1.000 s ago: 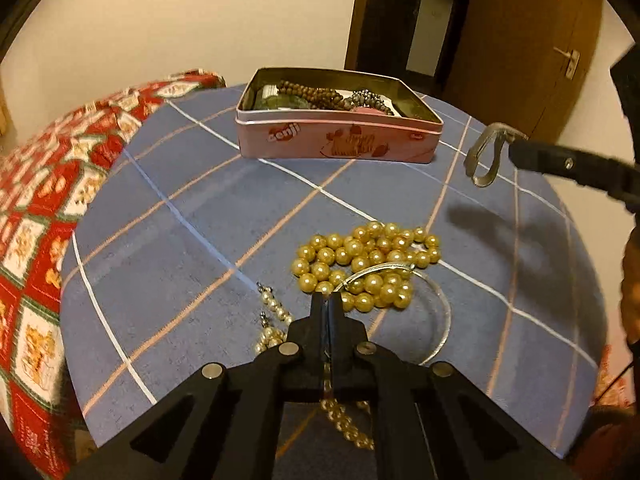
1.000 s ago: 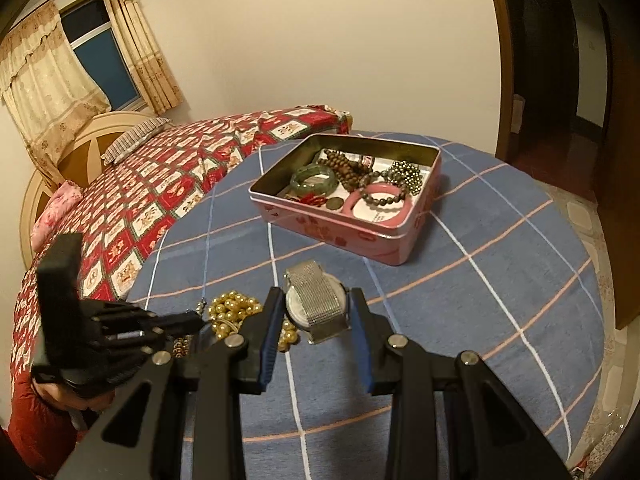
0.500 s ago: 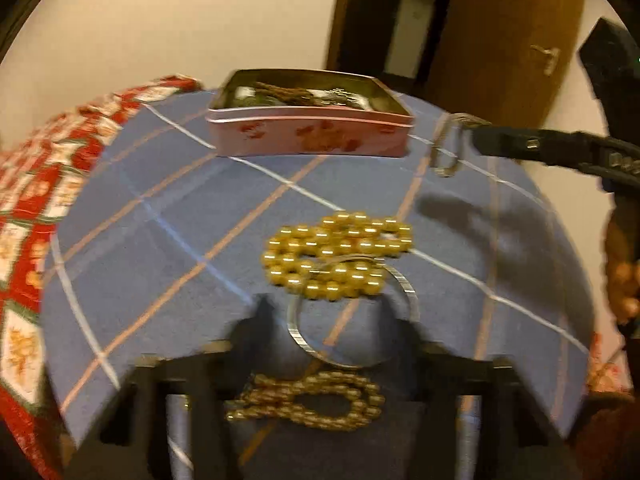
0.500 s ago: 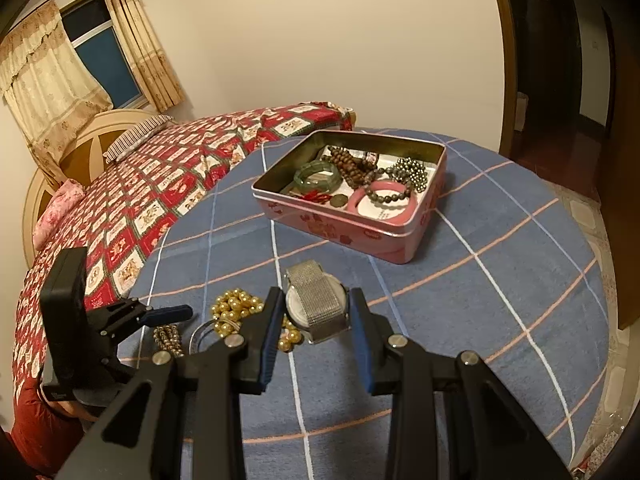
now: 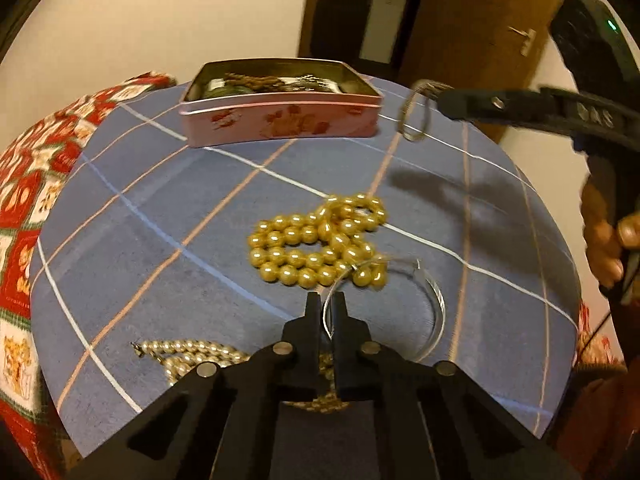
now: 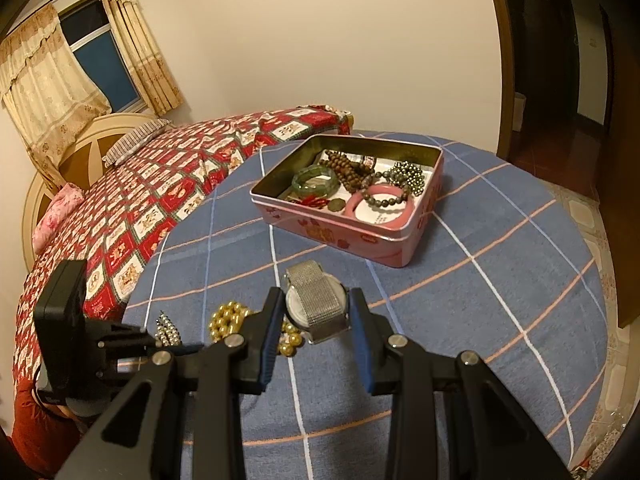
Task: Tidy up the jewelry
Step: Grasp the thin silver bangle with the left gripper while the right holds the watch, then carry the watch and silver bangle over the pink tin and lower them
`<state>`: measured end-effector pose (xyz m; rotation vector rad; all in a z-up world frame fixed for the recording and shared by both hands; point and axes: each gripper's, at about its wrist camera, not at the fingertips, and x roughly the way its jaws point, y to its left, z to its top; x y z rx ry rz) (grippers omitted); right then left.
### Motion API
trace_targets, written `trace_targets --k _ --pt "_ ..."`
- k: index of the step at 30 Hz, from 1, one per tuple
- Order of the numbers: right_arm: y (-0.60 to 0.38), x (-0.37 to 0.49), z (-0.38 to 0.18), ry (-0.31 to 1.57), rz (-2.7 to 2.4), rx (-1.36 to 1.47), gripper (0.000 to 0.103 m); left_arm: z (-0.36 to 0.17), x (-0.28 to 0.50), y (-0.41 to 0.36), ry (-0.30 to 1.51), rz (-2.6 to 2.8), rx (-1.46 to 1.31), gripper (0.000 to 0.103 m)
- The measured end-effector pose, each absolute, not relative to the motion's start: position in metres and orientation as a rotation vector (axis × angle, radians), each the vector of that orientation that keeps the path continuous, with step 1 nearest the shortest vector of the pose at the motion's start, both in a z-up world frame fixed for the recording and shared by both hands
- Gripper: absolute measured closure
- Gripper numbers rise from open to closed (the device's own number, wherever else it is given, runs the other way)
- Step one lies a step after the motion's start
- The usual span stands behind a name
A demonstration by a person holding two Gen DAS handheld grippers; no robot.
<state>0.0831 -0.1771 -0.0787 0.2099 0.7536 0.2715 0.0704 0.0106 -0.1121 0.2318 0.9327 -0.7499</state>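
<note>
The left gripper (image 5: pixel 326 306) is clamped on a thin silver bangle (image 5: pixel 430 304), whose hoop curves away to its right. Just ahead of its tips lies a heap of round gold beads (image 5: pixel 316 242); a pearl strand (image 5: pixel 188 354) lies below left. Bare checked tablecloth (image 5: pixel 168 216) runs ahead to the pink tin (image 5: pixel 280 118) near the far table edge.

The right gripper (image 6: pixel 316 312) grips a watch (image 6: pixel 316 302) by its case sides, clear of the cloth. The woven metal mesh strap runs lengthwise away from the jaws, toward the tin.
</note>
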Motion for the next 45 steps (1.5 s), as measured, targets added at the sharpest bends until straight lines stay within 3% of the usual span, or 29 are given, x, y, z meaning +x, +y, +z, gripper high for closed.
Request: trace_targets --k 11,24,45 --pt "-0.189 0.082 -0.066 0.694 0.248 0.233 0.067 -0.048 0.074 0.027 0.715 -0.782 0.051 0.099" --pt "-0.195 0.127 -0.024 0.585 0.222 0.210 0.067 -0.012 0.155 -0.005 0.620 -0.661 -0.030 0.099" --pt "-0.197 0.217 -0.073 0.663 0.074 0.197 0.067 -0.064 0.245 -0.047 0.736 -0.538 -0.048 0.099"
